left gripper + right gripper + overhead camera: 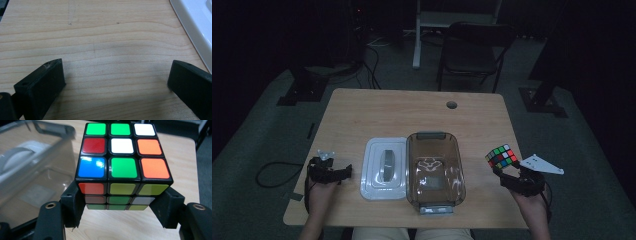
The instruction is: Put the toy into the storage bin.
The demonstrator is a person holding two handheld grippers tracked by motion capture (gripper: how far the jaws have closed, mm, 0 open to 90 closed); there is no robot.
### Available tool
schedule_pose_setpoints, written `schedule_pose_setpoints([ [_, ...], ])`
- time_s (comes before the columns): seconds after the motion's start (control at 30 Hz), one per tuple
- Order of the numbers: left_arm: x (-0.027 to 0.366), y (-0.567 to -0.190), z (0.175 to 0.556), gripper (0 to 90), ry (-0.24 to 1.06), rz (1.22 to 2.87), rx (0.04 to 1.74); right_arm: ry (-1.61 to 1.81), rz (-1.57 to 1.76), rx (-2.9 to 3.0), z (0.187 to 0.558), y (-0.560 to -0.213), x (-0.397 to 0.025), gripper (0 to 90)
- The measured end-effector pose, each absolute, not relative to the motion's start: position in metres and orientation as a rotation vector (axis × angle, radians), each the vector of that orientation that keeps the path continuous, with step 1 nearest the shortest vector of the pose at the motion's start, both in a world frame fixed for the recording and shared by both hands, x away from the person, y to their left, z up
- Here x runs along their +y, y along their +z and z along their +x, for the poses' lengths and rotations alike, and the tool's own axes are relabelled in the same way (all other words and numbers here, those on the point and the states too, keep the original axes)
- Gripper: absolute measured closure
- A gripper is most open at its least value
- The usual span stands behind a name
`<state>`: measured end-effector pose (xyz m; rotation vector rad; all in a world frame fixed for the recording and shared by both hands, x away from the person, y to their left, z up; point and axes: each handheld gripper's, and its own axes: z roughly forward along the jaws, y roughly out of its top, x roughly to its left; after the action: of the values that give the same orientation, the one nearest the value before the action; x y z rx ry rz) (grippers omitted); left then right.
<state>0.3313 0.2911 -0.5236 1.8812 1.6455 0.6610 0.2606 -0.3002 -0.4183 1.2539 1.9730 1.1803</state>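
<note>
right claw (121, 202) clamped on opposite side faces of puzzle cube (122, 163), held above the worktop (412, 112) just right of the clear container (434, 172). cube rigid, light, glossy; likely slippery, layers may twist. left claw (115, 80) open, empty.

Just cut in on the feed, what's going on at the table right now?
A person works two claws at the wooden table. The right claw is shut on a puzzle cube, held to the right of the clear open container. The container's white lid lies flat beside it. The left claw is open above bare wood, left of the lid.
</note>
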Motion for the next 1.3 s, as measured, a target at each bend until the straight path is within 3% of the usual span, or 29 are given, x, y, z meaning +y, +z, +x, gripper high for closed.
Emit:
schedule_pose_setpoints([
  [0.7,0.291,-0.524,0.331,1.7,0.661,1.882,1.645,1.307,0.915,2.136,0.257,-0.368,-0.243,34.1],
  [1.3,0.291,-0.524,0.331,1.7,0.662,1.883,1.644,1.295,0.650,2.455,0.268,-0.376,-0.182,34.1],
])
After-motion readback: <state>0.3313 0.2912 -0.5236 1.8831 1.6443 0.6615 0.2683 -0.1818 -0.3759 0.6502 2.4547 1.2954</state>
